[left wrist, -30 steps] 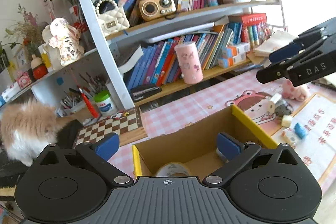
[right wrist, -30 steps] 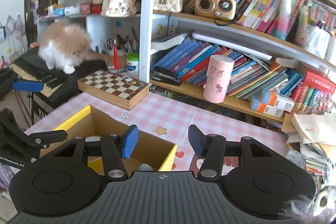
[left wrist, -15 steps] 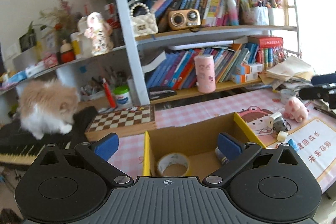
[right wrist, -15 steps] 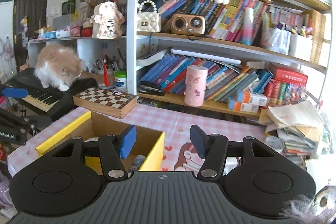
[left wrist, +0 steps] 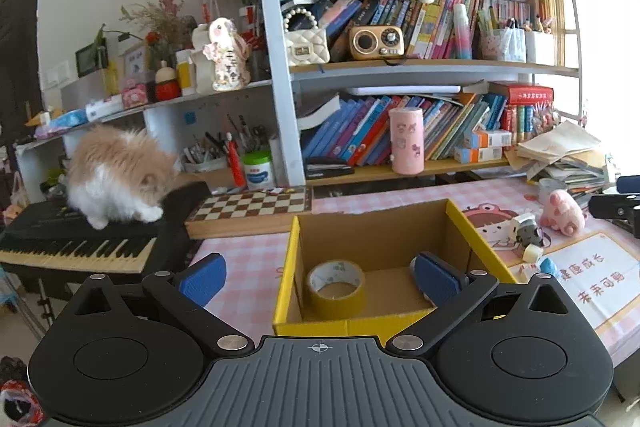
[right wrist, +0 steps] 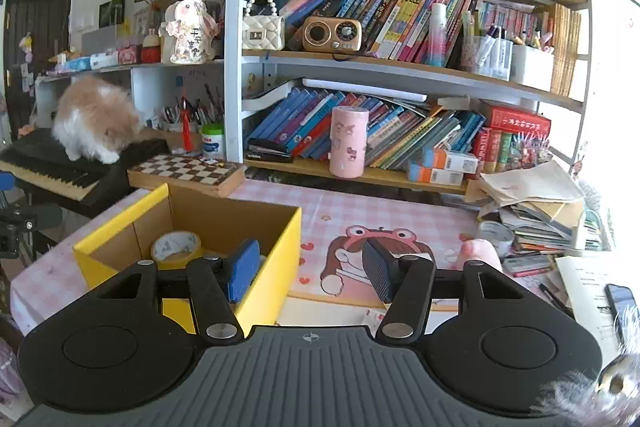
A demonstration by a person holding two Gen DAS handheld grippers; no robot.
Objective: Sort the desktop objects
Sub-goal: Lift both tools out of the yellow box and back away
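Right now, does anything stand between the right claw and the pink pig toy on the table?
Nothing visible does. The open right claw is empty, and only bare tablecloth lies between it and the pink pig toy.

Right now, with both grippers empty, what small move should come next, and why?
Probably swing the right gripper rightward toward the pink toy on the table. Both grippers are open and hold nothing, the box already has the tape roll in it, and the toy still lies out on the mat, just right of that gripper's fingers. The left gripper hangs over the box.
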